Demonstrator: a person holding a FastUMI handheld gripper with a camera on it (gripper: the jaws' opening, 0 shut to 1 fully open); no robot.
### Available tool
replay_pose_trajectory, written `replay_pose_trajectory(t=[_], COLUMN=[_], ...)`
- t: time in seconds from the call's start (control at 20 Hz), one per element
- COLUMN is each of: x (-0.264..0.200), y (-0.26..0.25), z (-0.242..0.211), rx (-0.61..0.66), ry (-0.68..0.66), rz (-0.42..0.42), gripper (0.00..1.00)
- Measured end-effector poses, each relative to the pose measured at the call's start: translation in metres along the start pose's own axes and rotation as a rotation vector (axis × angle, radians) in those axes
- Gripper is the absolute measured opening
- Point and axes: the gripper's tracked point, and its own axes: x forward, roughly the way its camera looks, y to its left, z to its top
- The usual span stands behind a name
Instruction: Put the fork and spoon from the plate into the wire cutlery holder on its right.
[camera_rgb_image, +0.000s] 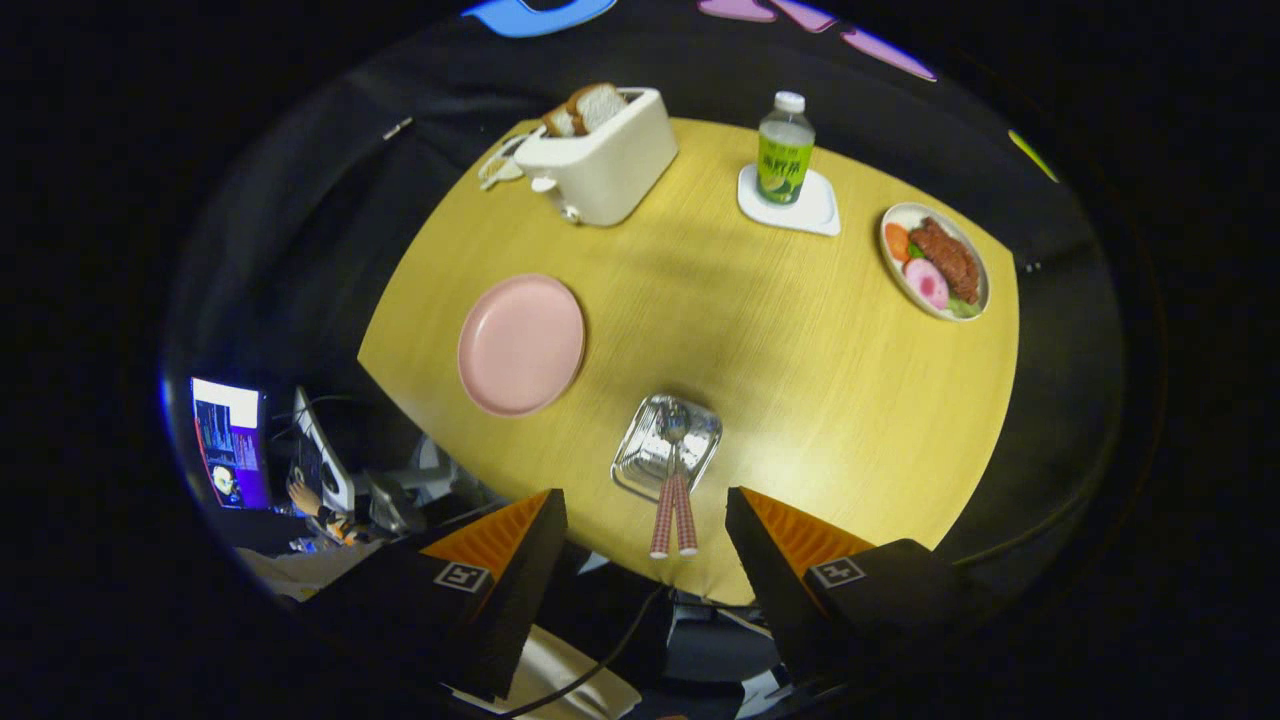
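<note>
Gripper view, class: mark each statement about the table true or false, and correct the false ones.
1. The pink plate holds a fork. False: nothing lies on it.
2. Fork and spoon lie together in the shiny metal tray. True.
3. The hand-held gripper is shut on the handles. False: its fingers are open, handles between them, untouched.
4. The bottle stands on a white coaster. True.
5. The toaster holds bread. True.

The gripper (645, 530) hung high above the near edge of the scene, looking down from well above. Its two fingers (520, 545) were spread wide apart, one to the left and one to the right, with nothing held between them and touching nothing.
</note>
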Motion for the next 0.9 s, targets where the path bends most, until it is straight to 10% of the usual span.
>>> replay_pose_trajectory(t=[0.35,0.9], x=[-0.066,-0.154], y=[0.009,0.047], z=[0.057,0.063], rx=[0.103,0.170], ry=[-0.574,-1.073], rz=[-0.131,-0.297], gripper=[1.00,0.99])
